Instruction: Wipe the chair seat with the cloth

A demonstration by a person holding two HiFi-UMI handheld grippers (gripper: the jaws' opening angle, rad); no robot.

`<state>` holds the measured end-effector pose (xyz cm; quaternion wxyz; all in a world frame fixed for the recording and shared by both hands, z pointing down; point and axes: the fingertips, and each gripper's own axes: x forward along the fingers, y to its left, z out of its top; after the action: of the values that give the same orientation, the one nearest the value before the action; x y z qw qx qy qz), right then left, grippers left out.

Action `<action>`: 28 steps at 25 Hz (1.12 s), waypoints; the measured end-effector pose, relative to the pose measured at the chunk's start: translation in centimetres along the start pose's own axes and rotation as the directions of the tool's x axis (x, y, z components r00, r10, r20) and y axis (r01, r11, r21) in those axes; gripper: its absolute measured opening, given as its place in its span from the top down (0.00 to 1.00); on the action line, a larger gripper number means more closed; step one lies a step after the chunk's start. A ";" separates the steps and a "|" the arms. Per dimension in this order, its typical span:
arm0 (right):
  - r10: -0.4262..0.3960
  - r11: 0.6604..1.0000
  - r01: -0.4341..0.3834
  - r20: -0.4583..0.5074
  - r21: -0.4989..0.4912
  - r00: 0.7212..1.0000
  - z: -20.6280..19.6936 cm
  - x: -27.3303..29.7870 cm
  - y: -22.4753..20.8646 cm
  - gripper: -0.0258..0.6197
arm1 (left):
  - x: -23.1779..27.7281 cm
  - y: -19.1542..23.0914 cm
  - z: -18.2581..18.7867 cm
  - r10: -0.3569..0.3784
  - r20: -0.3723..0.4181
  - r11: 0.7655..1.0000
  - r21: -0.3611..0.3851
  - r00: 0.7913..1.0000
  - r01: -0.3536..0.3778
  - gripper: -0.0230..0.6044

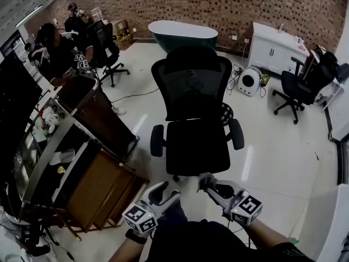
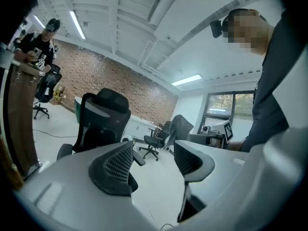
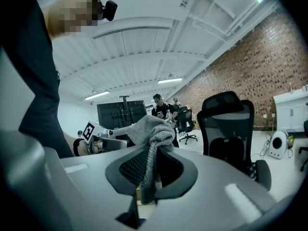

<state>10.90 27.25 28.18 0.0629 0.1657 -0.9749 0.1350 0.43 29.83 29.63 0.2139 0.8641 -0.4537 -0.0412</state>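
Observation:
A black mesh-backed office chair stands on the pale floor, its black seat (image 1: 197, 146) just ahead of both grippers. My right gripper (image 1: 209, 183) hovers near the seat's front edge, shut on a grey knitted cloth (image 1: 204, 179). In the right gripper view the cloth (image 3: 153, 131) bunches above the jaws (image 3: 151, 170) and hangs down between them, with the chair (image 3: 231, 129) to the right. My left gripper (image 1: 165, 191) is beside it, open and empty. Its fingers (image 2: 115, 170) stand well apart in the left gripper view, the chair (image 2: 98, 124) beyond.
A brown wooden desk (image 1: 101, 187) stands close on the left. Farther back are a dark bathtub (image 1: 182, 34), a white cabinet (image 1: 275, 51), a round white appliance (image 1: 250, 81) and another black chair (image 1: 297, 89). People (image 1: 60, 51) sit at the far left.

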 end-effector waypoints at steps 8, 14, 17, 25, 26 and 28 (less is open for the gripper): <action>-0.027 0.999 0.028 -0.057 0.023 0.998 -0.1 9.3 -8.0 0.91 | 5.3 9.5 1.8 -0.036 0.000 0.997 -0.065 0.999 0.036 0.50; -0.093 0.986 0.115 -0.177 0.122 0.980 -3.2 18.1 -16.3 0.91 | 10.6 17.5 3.4 -0.161 -0.071 0.984 -0.091 0.984 0.154 0.50; -0.108 0.985 0.135 -0.225 0.110 0.968 -4.4 23.0 -20.7 0.91 | 12.6 22.3 3.7 -0.183 -0.130 0.981 -0.087 0.975 0.173 0.50; -0.047 0.970 0.139 -0.406 0.198 0.913 -13.4 34.2 -31.3 0.91 | 18.4 32.2 -0.5 -0.147 -0.238 0.982 -0.152 0.960 0.113 0.49; -0.044 0.964 0.150 -0.422 0.221 0.905 -14.8 35.6 -32.7 0.91 | 19.3 33.3 -1.3 -0.137 -0.246 0.981 -0.168 0.960 0.097 0.49; -0.040 0.953 0.171 -0.459 0.249 0.888 -18.0 38.2 -35.1 0.91 | 20.6 34.8 -2.9 -0.124 -0.250 0.976 -0.203 0.960 0.073 0.48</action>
<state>-11.61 -11.22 60.24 0.2691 0.1907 -0.8940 0.3034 -13.45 -3.02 48.92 0.3518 0.8590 -0.3715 0.0190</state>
